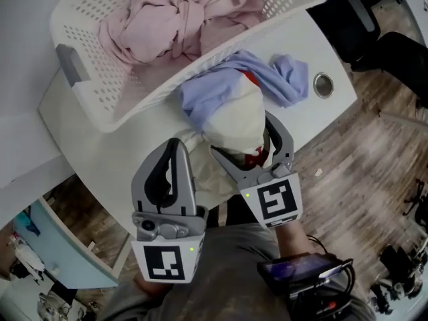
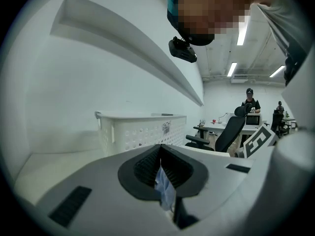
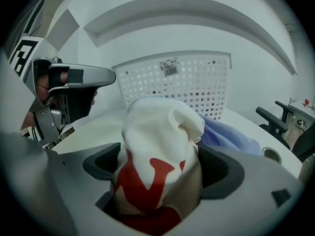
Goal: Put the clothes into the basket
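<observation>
Two tools, left tool (image 1: 175, 143) pinched shut on pale cloth scrap (image 2: 165, 191), right tool (image 1: 246, 139) spread wide around white-and-red garment (image 3: 160, 132)

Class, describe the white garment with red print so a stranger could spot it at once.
On the white table, beside the basket of pink clothes, two garments lie bunched together. Pick the white one between the right gripper's jaws: only it has red print, its neighbour being plain blue.
</observation>
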Tool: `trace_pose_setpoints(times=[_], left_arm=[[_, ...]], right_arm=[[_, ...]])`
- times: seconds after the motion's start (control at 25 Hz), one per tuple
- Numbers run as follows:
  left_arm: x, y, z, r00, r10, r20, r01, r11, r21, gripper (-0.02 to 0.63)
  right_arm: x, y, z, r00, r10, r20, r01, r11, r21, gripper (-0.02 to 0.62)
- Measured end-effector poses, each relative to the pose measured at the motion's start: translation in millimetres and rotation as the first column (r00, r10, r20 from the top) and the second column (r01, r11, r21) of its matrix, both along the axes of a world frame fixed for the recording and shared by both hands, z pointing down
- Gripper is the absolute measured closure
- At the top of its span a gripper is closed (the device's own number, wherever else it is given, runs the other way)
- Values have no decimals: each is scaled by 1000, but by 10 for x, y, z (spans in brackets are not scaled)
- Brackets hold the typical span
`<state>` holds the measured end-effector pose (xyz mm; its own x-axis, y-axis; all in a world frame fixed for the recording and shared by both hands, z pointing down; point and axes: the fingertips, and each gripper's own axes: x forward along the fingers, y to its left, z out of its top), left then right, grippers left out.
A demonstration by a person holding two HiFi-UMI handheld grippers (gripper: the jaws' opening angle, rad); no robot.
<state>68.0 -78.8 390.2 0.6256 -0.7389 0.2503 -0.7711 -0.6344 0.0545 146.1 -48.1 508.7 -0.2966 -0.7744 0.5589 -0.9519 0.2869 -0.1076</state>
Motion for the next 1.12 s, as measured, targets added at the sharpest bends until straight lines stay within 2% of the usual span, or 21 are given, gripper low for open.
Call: trace_pose_setpoints(times=[0.12,0.28,0.56,0.64,0.72,1.12], left_arm=[[-14,-82,118,1000,-9,0,9,1000,-18,597],[-75,-110,225,1000,-28,7,28,999,-40,597],[-136,-56,64,999,-32,-8,32,999,-11,597],[-171,-13,-23,999,-33,-11,33,999,6,597],[-219,25,-114,999,-37,-13,38,999,25,597],[-551,399,-629,998,-47,-38,51,991,120,597]], right_arm=[[-4,-72,198,1000,2,-12,-2,999,-47,110],[-6,-119,300,1000,9,-12,-9,998,-68,120],[-78,-48,280,1000,-9,3,9,996,-84,377],[-98,-27,212,1000,-7,2,7,998,-66,424],[-126,-11,97,1000,0,8,0,1000,-31,439],[-308,109,-755,999,34,-31,-28,985,169,456]])
